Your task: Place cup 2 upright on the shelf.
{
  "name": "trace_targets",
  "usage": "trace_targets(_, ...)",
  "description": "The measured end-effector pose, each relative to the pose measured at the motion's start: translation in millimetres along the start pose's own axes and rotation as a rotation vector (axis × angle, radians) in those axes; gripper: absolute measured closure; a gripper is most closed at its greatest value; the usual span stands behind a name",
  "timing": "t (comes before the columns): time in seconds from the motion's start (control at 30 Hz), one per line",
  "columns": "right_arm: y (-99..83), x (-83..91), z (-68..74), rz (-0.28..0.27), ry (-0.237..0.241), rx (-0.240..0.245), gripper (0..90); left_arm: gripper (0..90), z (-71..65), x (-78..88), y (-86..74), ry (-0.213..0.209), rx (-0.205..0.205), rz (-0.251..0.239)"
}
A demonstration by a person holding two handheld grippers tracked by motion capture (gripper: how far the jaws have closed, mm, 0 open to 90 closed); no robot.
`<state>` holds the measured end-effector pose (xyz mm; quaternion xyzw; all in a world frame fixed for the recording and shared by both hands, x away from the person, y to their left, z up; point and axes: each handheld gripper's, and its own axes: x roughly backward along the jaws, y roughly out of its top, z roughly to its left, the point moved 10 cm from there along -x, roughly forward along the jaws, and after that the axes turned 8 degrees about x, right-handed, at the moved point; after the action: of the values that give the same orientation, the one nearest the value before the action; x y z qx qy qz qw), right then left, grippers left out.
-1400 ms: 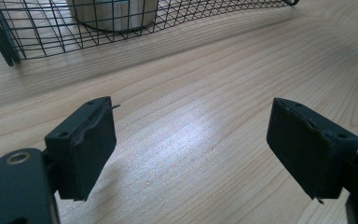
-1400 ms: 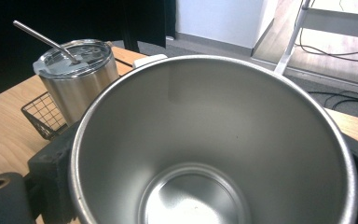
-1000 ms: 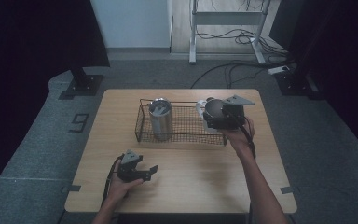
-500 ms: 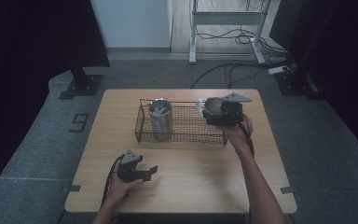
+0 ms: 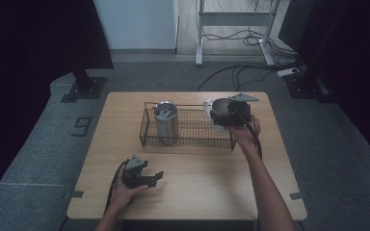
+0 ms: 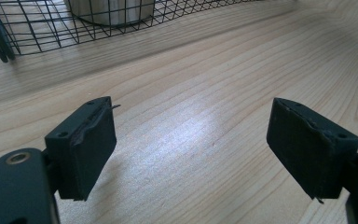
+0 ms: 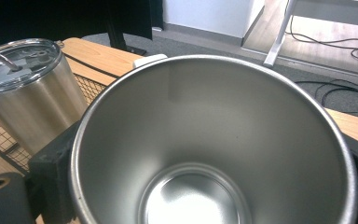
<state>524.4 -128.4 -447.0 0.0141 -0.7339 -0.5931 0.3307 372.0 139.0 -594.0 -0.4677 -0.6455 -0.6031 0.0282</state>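
R gripper (image 5: 220, 117) jaws clamp open steel cup (image 7: 214, 140) over wire basket (image 5: 188, 139); L gripper (image 5: 155, 178) jaws wide apart, empty, on surface (image 5: 202, 187).

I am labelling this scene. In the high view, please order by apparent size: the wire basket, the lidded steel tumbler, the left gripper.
1. wire basket
2. lidded steel tumbler
3. left gripper, close to the tumbler in apparent size, so this order is unsure.

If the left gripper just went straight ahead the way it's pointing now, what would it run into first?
Probably the wire basket. The left gripper points across bare table with its jaws apart and nothing between them. The basket's near wall, with the steel tumbler behind it, sits ahead and somewhat left, so depth and line are uncertain.
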Motion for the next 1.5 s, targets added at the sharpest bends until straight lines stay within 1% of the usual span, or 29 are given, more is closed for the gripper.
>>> trace_targets(0.23,-2.0,-9.4,1.9,0.011,0.009,0.01,6.3,15.9,-0.5,0.0,-0.2,-0.001,-0.002,0.001)
trace_targets(0.37,-4.2,-15.0,3.4,0.013,0.016,0.006,6.3,15.9,-0.3,0.1,-0.2,-0.001,-0.002,0.001)
trace_targets(0.63,-15.0,-25.5,5.4,0.028,0.024,-0.004,6.3,15.9,-1.4,-1.2,-1.5,0.001,-0.007,0.007)
trace_targets(0.67,-18.4,-28.0,4.8,0.036,0.024,-0.007,6.2,15.9,-1.7,-1.4,-1.6,0.0,-0.008,0.008)
trace_targets(1.0,-25.5,-35.7,5.8,0.05,0.03,-0.009,6.2,15.9,-1.0,-1.1,-1.8,0.001,-0.008,0.01)
trace_targets(1.07,-27.6,-37.5,6.5,0.058,0.031,-0.003,6.2,15.9,-1.2,-1.2,-2.0,0.001,-0.009,0.012)
trace_targets(1.13,-30.8,-41.1,7.9,0.068,0.036,-0.007,6.2,15.9,-1.4,-1.6,-2.4,0.001,-0.011,0.014)
trace_targets(1.33,-33.3,-44.8,9.2,0.073,0.04,-0.011,6.2,15.9,-1.2,-1.9,-2.6,0.002,-0.012,0.015)
trace_targets(1.5,-38.4,-48.7,10.0,0.089,0.042,-0.008,6.2,15.9,-1.7,-1.9,-2.5,0.001,-0.013,0.014)
